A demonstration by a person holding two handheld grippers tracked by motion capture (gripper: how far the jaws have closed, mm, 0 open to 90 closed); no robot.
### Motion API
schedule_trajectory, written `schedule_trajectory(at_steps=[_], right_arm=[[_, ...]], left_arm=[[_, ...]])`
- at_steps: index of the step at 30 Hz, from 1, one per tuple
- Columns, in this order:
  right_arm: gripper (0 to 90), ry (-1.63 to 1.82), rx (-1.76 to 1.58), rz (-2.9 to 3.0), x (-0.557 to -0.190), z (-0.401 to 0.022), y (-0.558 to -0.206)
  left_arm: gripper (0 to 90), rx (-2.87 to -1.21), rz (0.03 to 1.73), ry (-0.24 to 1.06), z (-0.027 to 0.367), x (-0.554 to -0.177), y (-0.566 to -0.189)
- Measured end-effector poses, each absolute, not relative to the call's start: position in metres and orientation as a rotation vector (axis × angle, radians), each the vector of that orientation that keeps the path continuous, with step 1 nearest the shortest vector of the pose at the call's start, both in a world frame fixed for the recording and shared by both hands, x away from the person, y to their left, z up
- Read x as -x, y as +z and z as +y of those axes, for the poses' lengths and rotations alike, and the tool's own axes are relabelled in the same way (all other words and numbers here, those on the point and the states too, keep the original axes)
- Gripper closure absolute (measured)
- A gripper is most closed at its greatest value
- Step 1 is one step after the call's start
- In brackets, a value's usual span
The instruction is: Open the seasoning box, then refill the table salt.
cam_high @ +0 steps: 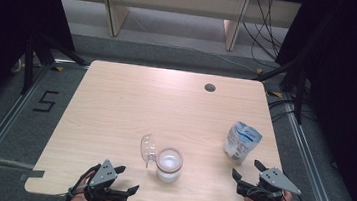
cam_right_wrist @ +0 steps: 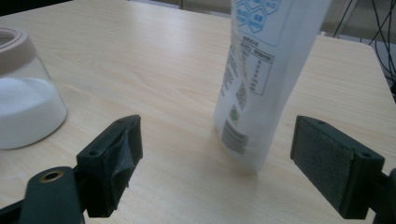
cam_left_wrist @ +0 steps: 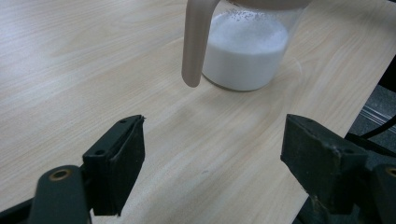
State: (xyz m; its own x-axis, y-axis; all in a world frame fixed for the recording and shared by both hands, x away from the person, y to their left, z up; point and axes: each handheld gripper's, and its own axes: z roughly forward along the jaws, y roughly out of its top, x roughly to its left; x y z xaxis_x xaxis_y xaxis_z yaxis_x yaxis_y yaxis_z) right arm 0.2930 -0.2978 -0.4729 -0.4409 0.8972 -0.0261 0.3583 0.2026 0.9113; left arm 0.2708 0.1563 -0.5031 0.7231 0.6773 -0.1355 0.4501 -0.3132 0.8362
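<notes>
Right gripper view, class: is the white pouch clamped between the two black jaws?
No. The pouch stands upright on the table, beyond the right gripper, whose jaws are wide apart.

The high view looks forward and down from above the near edge of a pale wooden table (cam_high: 116,104), far enough off to take in the whole top and the grey floor beyond. The left gripper view sits low, just over the tabletop, looking along the left gripper (cam_left_wrist: 212,158) at a glass jar (cam_left_wrist: 247,51) of white powder close ahead. The right gripper view also sits low, facing past the right gripper (cam_right_wrist: 217,158) to a white pouch (cam_right_wrist: 257,79) standing near. Both gripper views share the jar, at the left edge of the right one; the high view shows jar (cam_high: 169,164) and pouch (cam_high: 241,141) together.
</notes>
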Motion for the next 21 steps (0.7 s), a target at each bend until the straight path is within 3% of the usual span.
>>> schedule_trajectory(at_steps=[21], right_arm=[[15.7, 1.245, -1.083, 2.086, -0.267, -0.271, -0.478]], left_arm=[[21.2, -1.939, 0.881, 0.289, 0.156, -0.27, -0.503]])
